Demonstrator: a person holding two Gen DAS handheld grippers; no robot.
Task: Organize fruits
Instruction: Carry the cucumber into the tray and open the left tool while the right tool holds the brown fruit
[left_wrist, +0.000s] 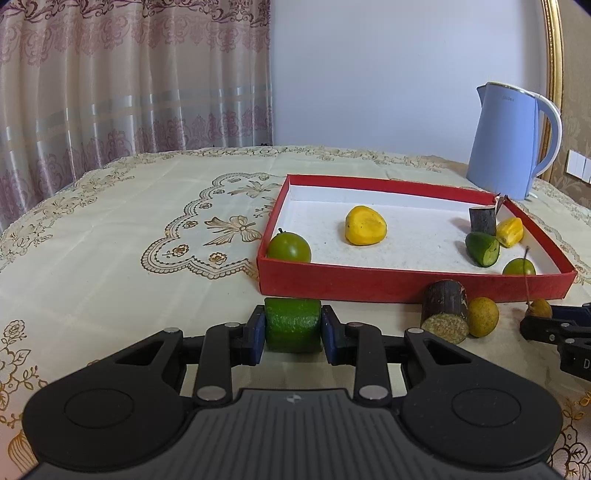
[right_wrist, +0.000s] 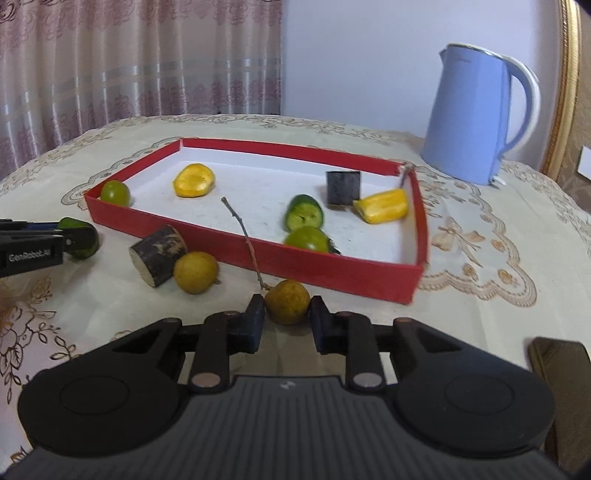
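Green cucumber chunk (left_wrist: 293, 325) clamped in left gripper (left_wrist: 293, 334), on bench (left_wrist: 110, 240) just before red tray (left_wrist: 406, 286) front wall. Right view: right gripper (right_wrist: 287, 314) pads touching stemmed brown longan (right_wrist: 287, 301), closed on it, just outside tray (right_wrist: 332, 266) near wall.

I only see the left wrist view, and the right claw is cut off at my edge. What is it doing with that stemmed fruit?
Observer: The right claw has the stemmed yellow-brown fruit between its fingers. Both pads look pressed against it, down on the tablecloth.
Operator: Is anything to the right of that claw?
Observer: Yes, a dark brown object sits at the right edge of the right wrist view. It is too blurred to identify.
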